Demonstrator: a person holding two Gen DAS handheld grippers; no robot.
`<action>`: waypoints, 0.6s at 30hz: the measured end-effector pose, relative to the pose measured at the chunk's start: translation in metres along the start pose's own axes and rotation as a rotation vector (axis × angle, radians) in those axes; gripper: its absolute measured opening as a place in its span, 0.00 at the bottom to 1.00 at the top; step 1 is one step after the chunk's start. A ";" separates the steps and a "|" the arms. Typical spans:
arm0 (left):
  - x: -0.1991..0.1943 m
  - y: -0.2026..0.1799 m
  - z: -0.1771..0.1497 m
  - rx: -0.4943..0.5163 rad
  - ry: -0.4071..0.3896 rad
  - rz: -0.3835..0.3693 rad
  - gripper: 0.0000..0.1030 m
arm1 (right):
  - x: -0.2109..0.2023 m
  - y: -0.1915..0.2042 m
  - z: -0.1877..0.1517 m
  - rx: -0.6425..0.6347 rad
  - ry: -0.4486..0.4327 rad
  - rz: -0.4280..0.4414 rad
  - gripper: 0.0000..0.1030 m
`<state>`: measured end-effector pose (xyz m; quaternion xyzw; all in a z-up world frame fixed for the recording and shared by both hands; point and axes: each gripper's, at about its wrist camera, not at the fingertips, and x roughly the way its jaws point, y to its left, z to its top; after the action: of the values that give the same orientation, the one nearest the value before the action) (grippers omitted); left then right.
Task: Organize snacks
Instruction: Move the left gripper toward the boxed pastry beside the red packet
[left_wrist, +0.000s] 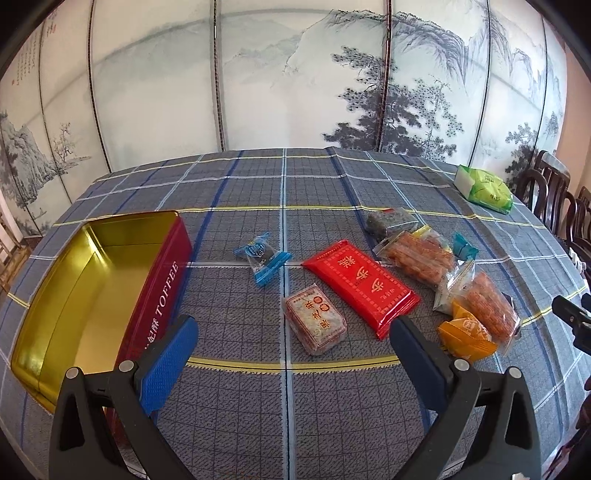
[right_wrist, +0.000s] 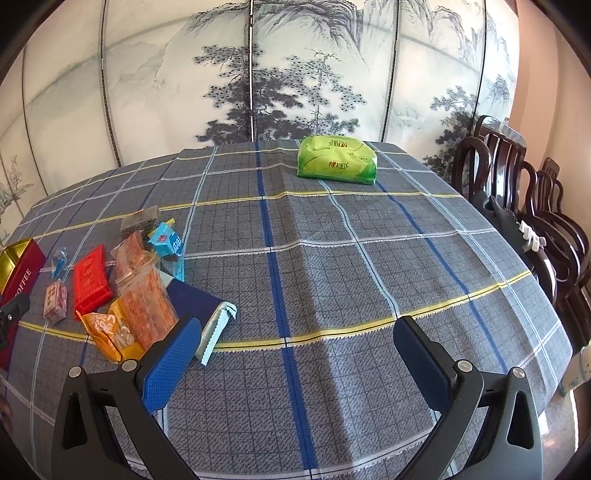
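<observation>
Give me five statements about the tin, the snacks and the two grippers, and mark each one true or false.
1. The toffee tin is open and holds no snacks. True.
2. The left gripper is shut on the red packet. False: its jaws stand wide apart with nothing between them, and the red packet lies flat on the tablecloth.
3. The green tissue pack lies among the snacks. False: it sits apart, near the far edge of the table.
4. The right gripper is open and holds nothing. True.
5. The blue-wrapped candy lies inside the tin. False: it lies on the cloth between the tin and the red packet.
</observation>
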<state>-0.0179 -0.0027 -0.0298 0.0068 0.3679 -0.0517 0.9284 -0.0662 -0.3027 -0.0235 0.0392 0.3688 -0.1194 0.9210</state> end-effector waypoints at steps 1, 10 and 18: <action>0.001 0.001 0.000 -0.001 0.000 -0.010 1.00 | 0.000 0.000 -0.001 -0.001 -0.001 0.002 1.00; 0.016 0.003 0.001 -0.018 0.032 -0.027 1.00 | 0.004 0.010 -0.006 -0.021 0.011 0.031 1.00; 0.039 -0.003 -0.001 -0.026 0.080 -0.005 1.00 | 0.003 0.014 -0.007 -0.027 0.003 0.055 1.00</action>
<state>0.0096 -0.0096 -0.0570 -0.0043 0.4052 -0.0487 0.9129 -0.0651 -0.2885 -0.0314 0.0372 0.3704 -0.0891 0.9238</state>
